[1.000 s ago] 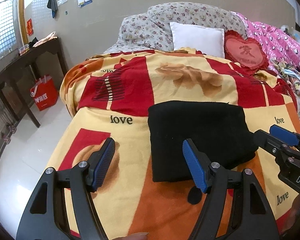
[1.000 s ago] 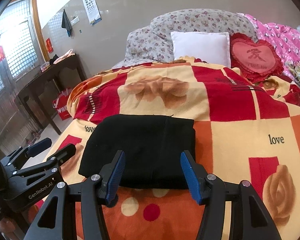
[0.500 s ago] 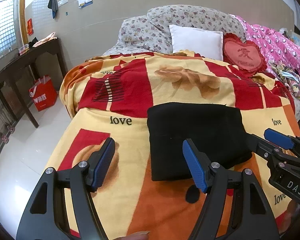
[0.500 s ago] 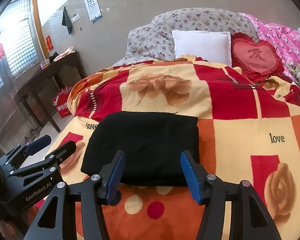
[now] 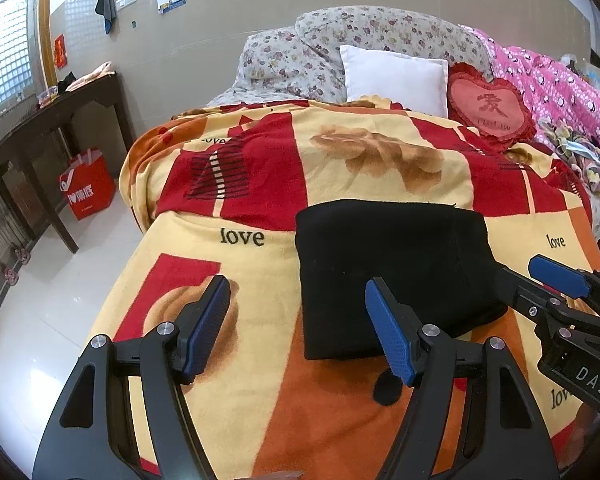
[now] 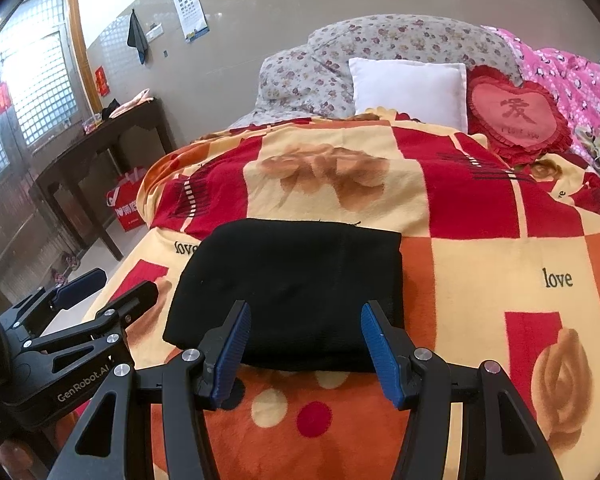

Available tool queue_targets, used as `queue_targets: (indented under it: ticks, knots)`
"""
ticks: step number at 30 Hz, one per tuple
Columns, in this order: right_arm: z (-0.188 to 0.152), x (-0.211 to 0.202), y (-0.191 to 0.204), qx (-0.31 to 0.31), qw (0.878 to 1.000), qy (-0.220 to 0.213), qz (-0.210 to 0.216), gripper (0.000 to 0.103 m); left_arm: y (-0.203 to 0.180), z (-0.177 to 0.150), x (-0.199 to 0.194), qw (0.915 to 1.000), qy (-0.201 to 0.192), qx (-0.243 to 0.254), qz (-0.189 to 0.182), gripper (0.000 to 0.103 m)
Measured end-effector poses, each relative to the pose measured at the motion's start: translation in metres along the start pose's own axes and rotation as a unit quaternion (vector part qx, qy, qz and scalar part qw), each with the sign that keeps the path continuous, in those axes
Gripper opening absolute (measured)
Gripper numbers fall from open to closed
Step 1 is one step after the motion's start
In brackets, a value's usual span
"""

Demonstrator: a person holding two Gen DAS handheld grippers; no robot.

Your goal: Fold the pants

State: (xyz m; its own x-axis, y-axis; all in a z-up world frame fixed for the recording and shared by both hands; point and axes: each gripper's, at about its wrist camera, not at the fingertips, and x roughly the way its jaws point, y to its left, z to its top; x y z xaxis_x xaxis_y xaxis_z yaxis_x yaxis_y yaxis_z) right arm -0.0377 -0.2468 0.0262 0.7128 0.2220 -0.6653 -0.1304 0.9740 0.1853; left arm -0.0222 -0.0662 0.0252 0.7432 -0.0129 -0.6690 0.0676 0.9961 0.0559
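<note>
The black pants (image 5: 392,272) (image 6: 296,280) lie folded into a flat rectangle on the red, yellow and orange blanket (image 5: 380,160) (image 6: 480,264). My left gripper (image 5: 298,332) hovers open just short of the bundle's near left corner, with nothing gripped. In the right wrist view it shows at the far left as the left gripper (image 6: 100,292). My right gripper (image 6: 304,344) stands open in front of the pants' near edge, blue pads apart and touching nothing. The left wrist view catches the right gripper (image 5: 556,288) at the bundle's right side.
Pillows are piled at the head of the bed: a white pillow (image 5: 394,76), a red heart cushion (image 5: 490,106) and a pink quilt (image 5: 560,92). A dark wooden table (image 5: 40,128) and a red bag (image 5: 86,186) stand on the tiled floor left of the bed.
</note>
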Motion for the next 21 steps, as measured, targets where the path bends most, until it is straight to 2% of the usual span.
queue_targets:
  ticks: [21]
  knots:
    - [-0.0013,0.0051,0.0002,-0.010,1.000,0.006,-0.002,0.056,-0.0009,-0.0022,0.0015,1.0000,0.001,-0.001,-0.002,0.071]
